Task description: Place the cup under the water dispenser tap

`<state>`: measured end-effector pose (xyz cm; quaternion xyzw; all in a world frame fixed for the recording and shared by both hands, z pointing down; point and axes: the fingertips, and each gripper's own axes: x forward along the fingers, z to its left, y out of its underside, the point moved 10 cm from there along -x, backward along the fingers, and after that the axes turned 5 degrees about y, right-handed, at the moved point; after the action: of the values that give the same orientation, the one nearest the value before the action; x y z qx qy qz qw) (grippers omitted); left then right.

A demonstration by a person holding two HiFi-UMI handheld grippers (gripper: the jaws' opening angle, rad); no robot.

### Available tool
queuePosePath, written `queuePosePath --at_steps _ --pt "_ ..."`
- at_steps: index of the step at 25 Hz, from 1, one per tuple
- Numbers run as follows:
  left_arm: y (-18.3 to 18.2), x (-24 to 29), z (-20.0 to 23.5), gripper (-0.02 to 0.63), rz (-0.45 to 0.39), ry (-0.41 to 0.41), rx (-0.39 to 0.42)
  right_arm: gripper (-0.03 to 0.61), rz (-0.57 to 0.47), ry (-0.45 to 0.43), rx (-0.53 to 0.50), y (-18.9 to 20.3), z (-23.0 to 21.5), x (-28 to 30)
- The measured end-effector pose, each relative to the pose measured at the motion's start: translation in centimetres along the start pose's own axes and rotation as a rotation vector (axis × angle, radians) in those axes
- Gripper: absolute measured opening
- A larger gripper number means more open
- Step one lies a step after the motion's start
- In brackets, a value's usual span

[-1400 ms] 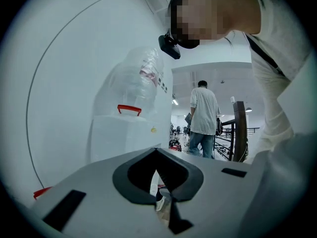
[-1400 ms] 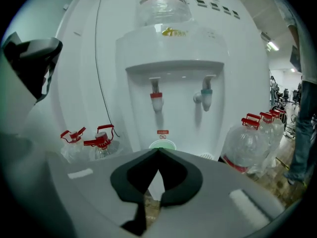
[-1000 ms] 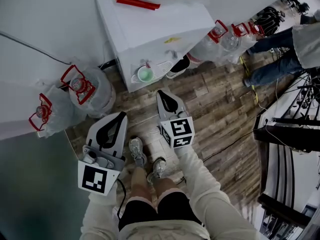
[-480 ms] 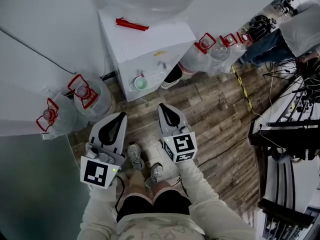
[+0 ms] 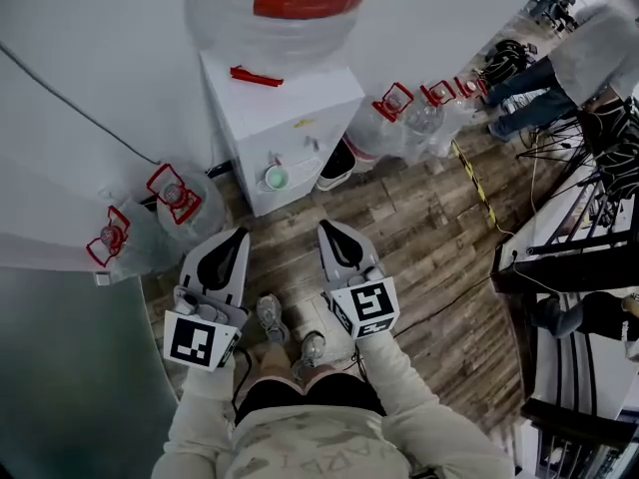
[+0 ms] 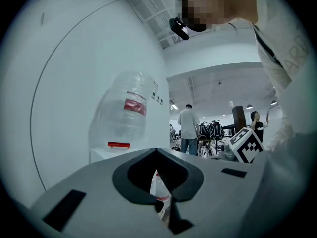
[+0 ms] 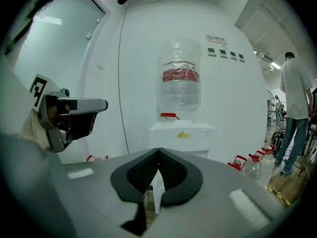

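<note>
Note left gripper [image 5: 241,233] clenched shut, nothing between the jaws; same for right gripper [image 5: 325,226]. Find cup [image 5: 276,178] (greenish inside) upright on the front ledge of the water dispenser [image 5: 290,108], well apart from both grippers.

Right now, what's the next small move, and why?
Probably none toward the cup: I'd just back both tongs off. The cup already sits in the recess of the water dispenser, seemingly below the taps. The left tongs and right tongs are shut, empty and well short of it. Exact alignment is too small to confirm.
</note>
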<state>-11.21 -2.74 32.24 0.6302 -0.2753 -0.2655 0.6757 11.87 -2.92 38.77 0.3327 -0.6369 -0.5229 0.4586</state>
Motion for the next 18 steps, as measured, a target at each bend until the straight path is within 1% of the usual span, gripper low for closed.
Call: queuePosePath --at_steps 2,7,14,18 --pt "-0.9 -0.5 -0.6 0.005 -0.006 0.0 0.015 0.009 -0.009 -0.004 -0.004 -1.1 0.1 -1.2" --pt "-2.5 -1.3 -2.0 0.006 -0.007 -0.005 0.015 0.009 -0.043 0.0 -0.027 -3.6 0.2 -3.6" --pt "-5.3 -2.2 -4.0 0.005 -0.037 -0.003 0.036 0.009 -0.086 0.005 -0.062 -6.6 0.7 -6.8" --pt "-6.5 -2.7 -4.8 0.005 -0.056 -0.003 0.051 0.009 -0.11 0.012 -0.055 -7.3 0.8 -8.5"
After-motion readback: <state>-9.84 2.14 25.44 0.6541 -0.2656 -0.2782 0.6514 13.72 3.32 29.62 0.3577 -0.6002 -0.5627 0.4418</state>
